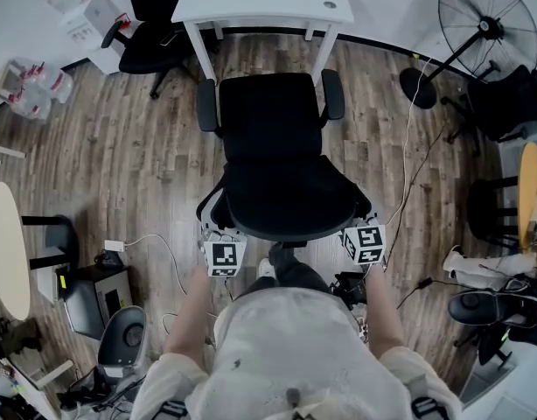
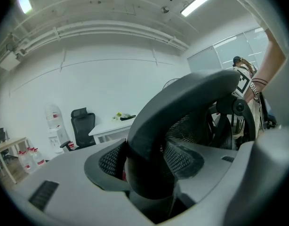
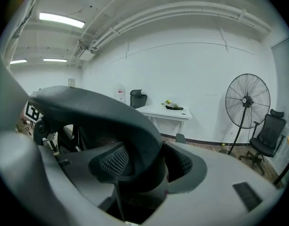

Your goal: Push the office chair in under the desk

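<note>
The black office chair (image 1: 277, 147) stands on the wood floor with its seat facing the white desk (image 1: 260, 3) at the top of the head view; its front reaches the desk's legs. My left gripper (image 1: 214, 227) clamps the left end of the backrest's rim and my right gripper (image 1: 359, 222) clamps the right end. In the left gripper view the thick grey rim (image 2: 182, 102) fills the gap between the mesh pads of the left gripper (image 2: 147, 173). The right gripper view has the same rim (image 3: 102, 112) wedged between the pads of the right gripper (image 3: 144, 168). The desk (image 3: 165, 112) lies ahead.
A second black chair (image 1: 150, 24) stands left of the desk. A standing fan (image 1: 487, 24) and another chair (image 1: 509, 103) are at the right. A white cable (image 1: 408, 156) trails over the floor. A round table (image 1: 6, 252) and floor devices (image 1: 98, 296) sit at the left.
</note>
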Motion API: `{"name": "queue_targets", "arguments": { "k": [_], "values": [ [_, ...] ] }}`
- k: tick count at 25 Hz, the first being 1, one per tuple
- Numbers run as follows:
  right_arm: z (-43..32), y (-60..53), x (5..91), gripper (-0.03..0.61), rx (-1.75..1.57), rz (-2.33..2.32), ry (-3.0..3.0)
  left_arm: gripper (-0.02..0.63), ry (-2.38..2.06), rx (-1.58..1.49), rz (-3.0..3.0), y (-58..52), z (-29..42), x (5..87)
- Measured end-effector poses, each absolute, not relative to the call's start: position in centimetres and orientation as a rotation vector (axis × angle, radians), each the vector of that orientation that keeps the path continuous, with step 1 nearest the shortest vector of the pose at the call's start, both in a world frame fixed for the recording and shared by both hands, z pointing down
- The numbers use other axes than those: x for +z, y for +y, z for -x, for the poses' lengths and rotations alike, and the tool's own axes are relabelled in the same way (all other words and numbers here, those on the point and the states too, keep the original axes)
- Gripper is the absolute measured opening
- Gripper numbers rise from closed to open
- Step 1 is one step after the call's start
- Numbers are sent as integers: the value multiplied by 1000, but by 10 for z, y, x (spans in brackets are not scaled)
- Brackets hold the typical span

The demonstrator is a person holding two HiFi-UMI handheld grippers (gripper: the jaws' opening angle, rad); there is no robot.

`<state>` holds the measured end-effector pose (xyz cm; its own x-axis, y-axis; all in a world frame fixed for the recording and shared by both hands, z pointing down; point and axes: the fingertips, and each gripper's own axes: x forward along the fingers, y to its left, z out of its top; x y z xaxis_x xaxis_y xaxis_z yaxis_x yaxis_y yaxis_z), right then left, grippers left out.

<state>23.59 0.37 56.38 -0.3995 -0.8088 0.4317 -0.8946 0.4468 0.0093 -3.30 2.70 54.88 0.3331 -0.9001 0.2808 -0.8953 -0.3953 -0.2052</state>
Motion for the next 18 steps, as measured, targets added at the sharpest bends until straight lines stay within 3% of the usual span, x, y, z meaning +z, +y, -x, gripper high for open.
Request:
{"name": "queue_targets", "arguments": {
  "k": [18],
  "values": [
    [-266, -72, 558, 248, 315, -1400, -2348, 270, 1743, -566, 2586, -41, 2, 543]
  ]
}}
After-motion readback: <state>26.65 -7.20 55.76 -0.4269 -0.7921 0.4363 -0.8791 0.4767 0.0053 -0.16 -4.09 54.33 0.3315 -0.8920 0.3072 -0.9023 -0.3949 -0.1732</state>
